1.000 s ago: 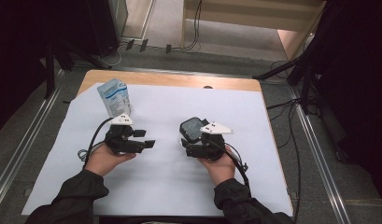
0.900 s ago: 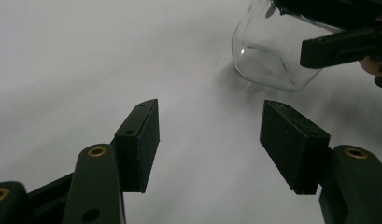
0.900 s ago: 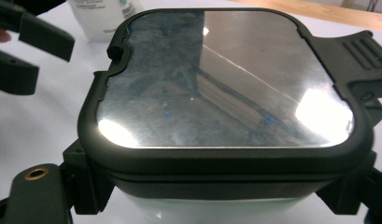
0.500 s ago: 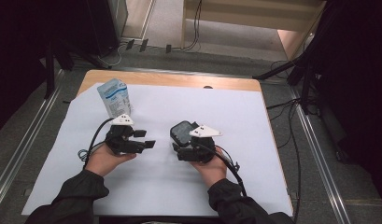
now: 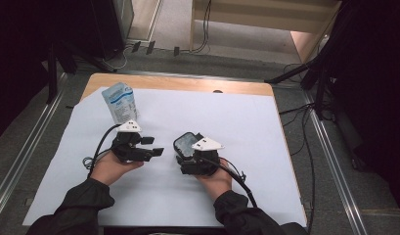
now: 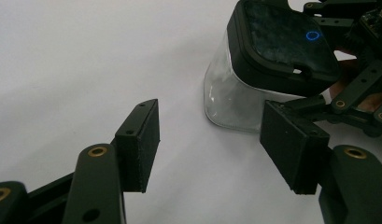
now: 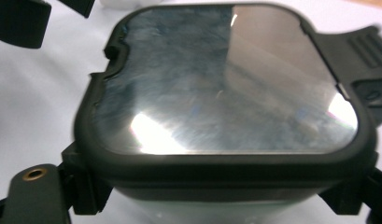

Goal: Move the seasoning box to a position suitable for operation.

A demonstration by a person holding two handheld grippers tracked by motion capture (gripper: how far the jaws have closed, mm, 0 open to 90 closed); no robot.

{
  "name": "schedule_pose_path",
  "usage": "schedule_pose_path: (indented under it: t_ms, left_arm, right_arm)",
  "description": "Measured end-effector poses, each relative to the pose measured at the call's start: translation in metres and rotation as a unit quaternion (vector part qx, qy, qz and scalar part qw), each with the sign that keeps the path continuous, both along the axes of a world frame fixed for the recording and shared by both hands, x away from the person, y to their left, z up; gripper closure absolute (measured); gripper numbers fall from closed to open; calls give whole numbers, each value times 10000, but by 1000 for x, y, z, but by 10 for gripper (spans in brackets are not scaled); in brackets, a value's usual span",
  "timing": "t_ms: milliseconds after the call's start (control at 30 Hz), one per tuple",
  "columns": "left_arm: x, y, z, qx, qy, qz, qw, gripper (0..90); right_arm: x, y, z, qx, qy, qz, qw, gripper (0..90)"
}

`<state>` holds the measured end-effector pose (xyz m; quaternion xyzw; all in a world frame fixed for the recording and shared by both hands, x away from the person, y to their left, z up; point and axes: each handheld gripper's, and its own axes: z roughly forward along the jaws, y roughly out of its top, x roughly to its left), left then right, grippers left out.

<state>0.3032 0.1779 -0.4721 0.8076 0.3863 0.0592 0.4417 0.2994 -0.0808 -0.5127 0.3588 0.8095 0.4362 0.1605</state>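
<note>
The clear container (image 5: 187, 147) with a dark lid sits near the middle of the counter (image 5: 266, 147), gripped low on its sides by the right gripper (image 7: 216, 196), whose fingers close against its walls. The left gripper (image 6: 216, 149) waits just left of it, fingers spread wide and empty, pointing right toward the container's side. The container looks roughly square, with no clear long axis. At far left stands a pale blue pouch (image 5: 119, 102); its print is too small to read.
</note>
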Motion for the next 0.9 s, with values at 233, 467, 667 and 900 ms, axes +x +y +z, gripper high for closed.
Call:
schedule_pose_path:
  t_ms: [233,467,667,900]
  left_arm:
    - [-1,0,1,-23,-42,19,10000,390]
    - [-1,1,3,-44,-93,41,9999,402]
    - [-2,-1,4,10,-52,25,10000,452]
    - [-2,-8,5,36,64,-153,9999,598]
  right_arm:
    - [3,-3,3,142,285,-4,9995,127]
    - [-8,-20,25,412,311,171,9985,119]
    - [-18,-38,40,398,226,387,9982,148]
    - [-10,-68,57,647,-132,403,9970,446]
